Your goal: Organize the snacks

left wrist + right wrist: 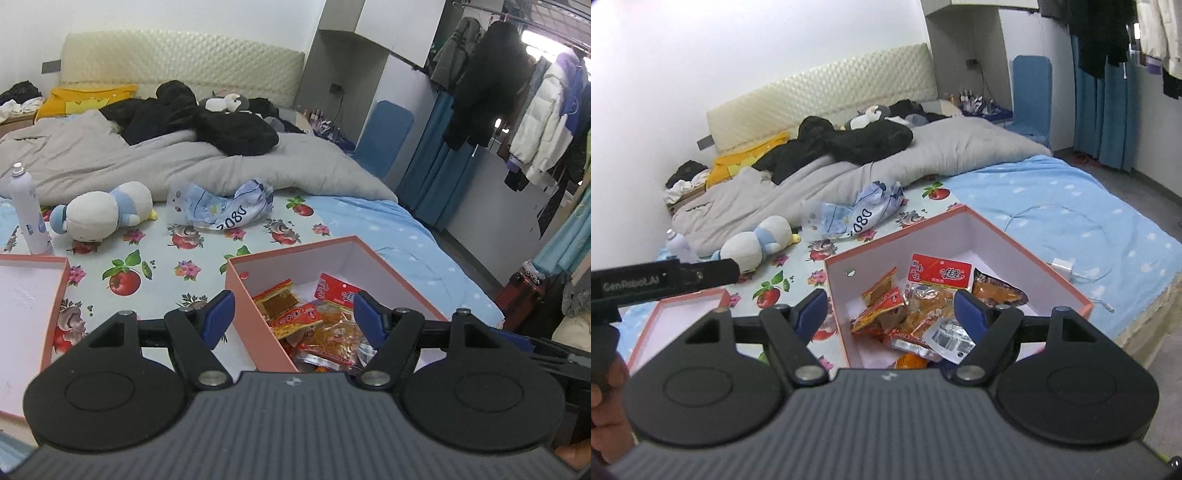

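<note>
Both tongs spread wide and empty: left gripper (293,317) above the near wall of the salmon-pink cardboard box (242,295), right gripper (890,314) over its middle. Inside, loose on the white floor — a heap of orange and red foil snack packets (905,317), with a flat red-and-white packet (940,272) at the back. Matching pink box lid (683,306) lying open-side up just to the left on the fruit-print bedsheet (155,236).

Likely next: closing the box. Best to level the heap first, nothing above the rim. Then grip the lid by opposite walls, turn over, square the corners to the box before lowering — no forcing on the soft bed.
</note>
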A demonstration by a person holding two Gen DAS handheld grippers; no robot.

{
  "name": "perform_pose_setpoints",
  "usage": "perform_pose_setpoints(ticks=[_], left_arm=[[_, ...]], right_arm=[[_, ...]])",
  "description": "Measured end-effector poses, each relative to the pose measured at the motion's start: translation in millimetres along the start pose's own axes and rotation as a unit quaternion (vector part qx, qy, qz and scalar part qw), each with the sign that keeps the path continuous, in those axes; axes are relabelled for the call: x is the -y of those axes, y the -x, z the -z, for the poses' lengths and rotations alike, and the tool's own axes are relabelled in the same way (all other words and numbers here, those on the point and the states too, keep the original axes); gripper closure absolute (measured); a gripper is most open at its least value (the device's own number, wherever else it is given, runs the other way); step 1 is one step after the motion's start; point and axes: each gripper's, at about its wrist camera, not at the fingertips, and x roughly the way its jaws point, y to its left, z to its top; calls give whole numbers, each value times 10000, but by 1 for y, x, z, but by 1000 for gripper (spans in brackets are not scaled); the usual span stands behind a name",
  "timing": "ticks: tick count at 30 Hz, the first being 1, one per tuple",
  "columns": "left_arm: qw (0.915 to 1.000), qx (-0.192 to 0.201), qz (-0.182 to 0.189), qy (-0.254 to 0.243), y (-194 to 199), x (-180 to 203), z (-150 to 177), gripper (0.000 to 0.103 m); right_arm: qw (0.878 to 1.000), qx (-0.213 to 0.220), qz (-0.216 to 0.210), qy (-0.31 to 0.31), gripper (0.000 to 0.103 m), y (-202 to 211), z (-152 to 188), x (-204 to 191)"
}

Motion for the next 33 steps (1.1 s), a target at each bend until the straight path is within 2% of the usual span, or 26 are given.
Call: perform_pose_setpoints(ticks=[9, 13, 20, 27, 30, 33], left_arm=[[10000, 28, -90, 0, 28, 3, 30, 28], [10000, -6, -37, 70, 33, 1, 40, 28], [9998, -164, -65, -31, 25, 5, 49, 27], [9999, -139, -44, -25, 19, 10, 50, 26], [9999, -82, -39, -145, 19, 13, 51, 24], [9995, -67, -180, -256, 17, 17, 51, 18]], right_arm=[[9997, 182, 109, 102, 26, 21, 16, 5], [9997, 120, 172, 108, 26, 24, 23, 9], [9999, -54, 131, 86, 26, 19, 37, 13], [9998, 39, 193, 2, 26, 23, 35, 23], [9997, 75, 248, 2, 26, 21, 34, 27], [9997, 107, 219, 37, 26, 22, 36, 27]])
